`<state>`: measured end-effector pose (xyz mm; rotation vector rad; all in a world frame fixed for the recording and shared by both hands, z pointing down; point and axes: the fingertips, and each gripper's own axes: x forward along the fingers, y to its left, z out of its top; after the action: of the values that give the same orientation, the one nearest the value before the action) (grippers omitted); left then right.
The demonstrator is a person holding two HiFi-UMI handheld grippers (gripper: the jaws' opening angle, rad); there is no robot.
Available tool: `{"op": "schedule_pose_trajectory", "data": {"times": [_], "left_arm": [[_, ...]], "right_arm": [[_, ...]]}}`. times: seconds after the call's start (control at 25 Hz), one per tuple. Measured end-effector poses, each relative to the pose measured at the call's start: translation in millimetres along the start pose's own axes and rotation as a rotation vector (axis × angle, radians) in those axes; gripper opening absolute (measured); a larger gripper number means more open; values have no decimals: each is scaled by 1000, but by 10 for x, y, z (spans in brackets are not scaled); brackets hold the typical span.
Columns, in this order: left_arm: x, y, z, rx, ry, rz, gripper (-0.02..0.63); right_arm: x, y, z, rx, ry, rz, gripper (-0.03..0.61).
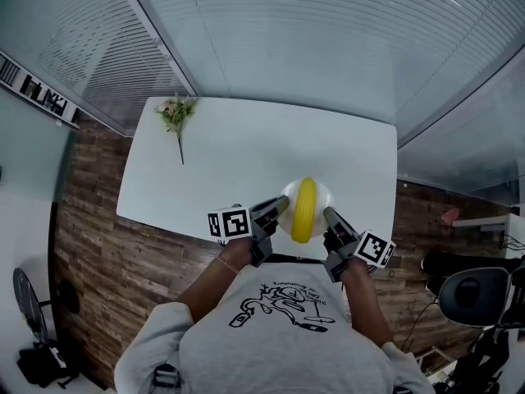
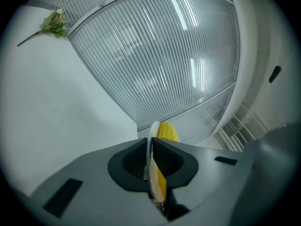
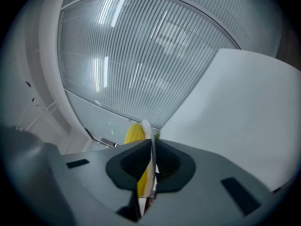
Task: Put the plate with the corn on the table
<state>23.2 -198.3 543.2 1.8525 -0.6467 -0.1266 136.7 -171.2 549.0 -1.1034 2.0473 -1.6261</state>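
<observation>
The plate (image 1: 321,197) is white and shallow, and the corn (image 1: 303,210) lies along its middle, a whole yellow cob. It is over the near edge of the table (image 1: 246,154), closer to the near right corner, and I cannot tell if it already rests on the top or hangs just above it. The left gripper (image 1: 277,207) has its jaws closed on the left side of the rim, and the right gripper (image 1: 330,217) has its jaws closed on the right side, so the plate is carried between the two. In both gripper views the thin rim stands edge-on between the pads, with the yellow cob showing behind it. I think the plate is stiff and light but easy to break, and its smooth rim can slip in the pads. The cob is round and loose, so it may roll off if the plate tilts. The two opposite sides of the rim seem the right place to hold it. At the far left corner lies a small flower (image 1: 176,115), well apart.
</observation>
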Motion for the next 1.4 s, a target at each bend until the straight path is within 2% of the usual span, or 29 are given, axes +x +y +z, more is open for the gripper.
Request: {"op": "schedule_pose_trajectory", "data": {"times": [0.2, 0.32, 0.48, 1.4], "left_arm": [[37, 160, -54, 15, 21, 21, 40], [38, 266, -94, 14, 33, 32, 40], [64, 428, -148, 23, 53, 54, 40], [295, 1386, -416, 45, 160, 204, 41]], "right_arm": [[46, -160, -64, 6, 12, -27, 28], [55, -277, -122, 15, 22, -75, 29], [134, -398, -180, 5, 31, -70, 31], [499, -1340, -451, 43, 127, -204, 44]]}}
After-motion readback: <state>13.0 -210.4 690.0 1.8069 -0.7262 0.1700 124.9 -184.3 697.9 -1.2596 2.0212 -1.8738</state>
